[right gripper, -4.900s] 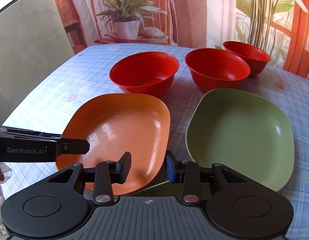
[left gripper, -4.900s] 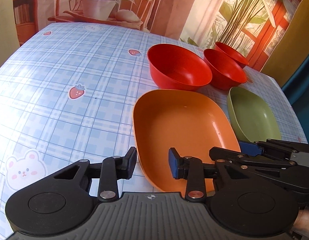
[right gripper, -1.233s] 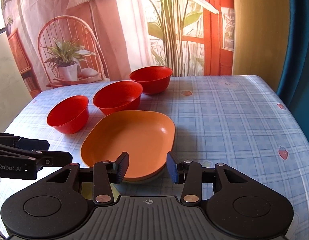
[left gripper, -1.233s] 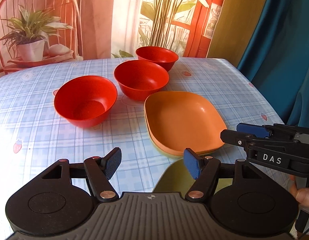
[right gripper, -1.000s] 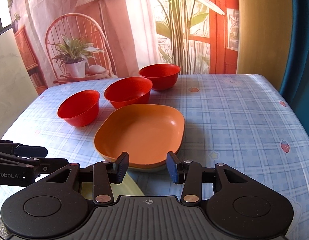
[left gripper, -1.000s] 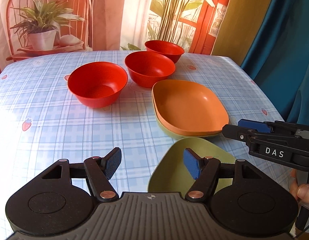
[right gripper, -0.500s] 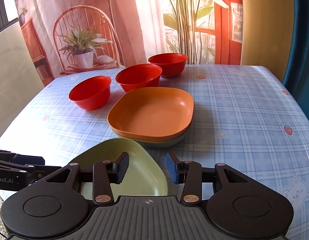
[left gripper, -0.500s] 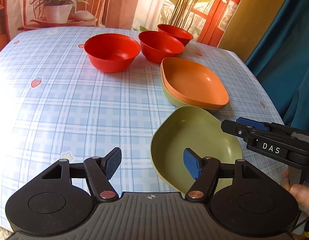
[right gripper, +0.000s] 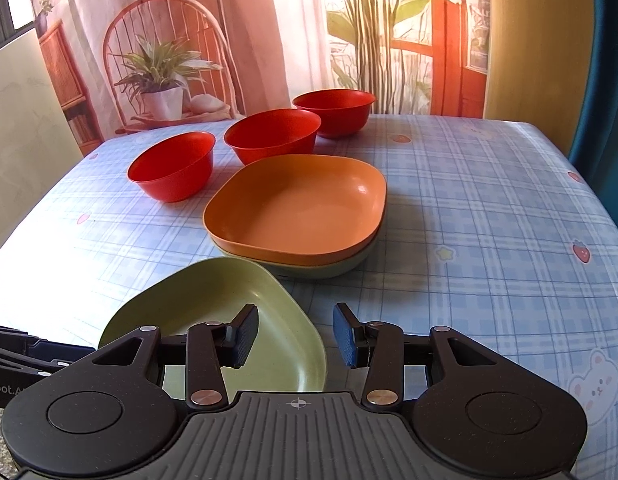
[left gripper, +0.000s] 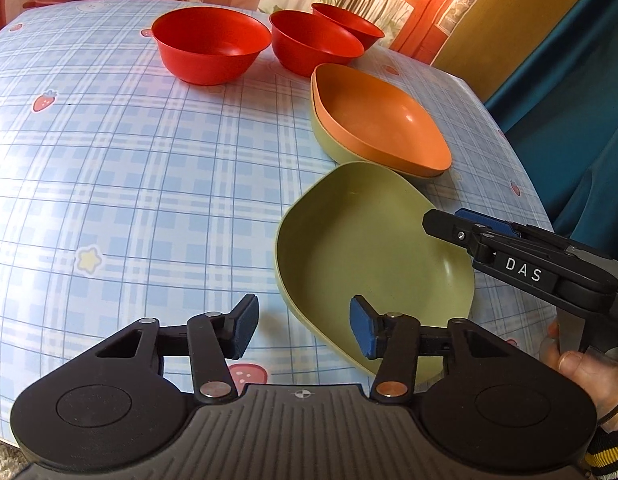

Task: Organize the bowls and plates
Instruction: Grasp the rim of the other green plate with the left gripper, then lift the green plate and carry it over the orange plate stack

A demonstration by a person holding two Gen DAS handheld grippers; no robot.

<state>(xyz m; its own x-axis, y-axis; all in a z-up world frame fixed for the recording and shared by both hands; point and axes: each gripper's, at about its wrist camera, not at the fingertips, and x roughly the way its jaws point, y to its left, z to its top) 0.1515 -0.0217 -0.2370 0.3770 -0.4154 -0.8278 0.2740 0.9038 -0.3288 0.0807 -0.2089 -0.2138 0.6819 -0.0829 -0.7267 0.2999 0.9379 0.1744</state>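
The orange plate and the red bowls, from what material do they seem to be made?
The orange plate looks like moulded plastic or melamine, semi-gloss: a soft highlight shows near its far rim, and its colour is uniform. The red bowls seem the same kind, with thin even walls and a dull sheen. Ceramic cannot be fully excluded.
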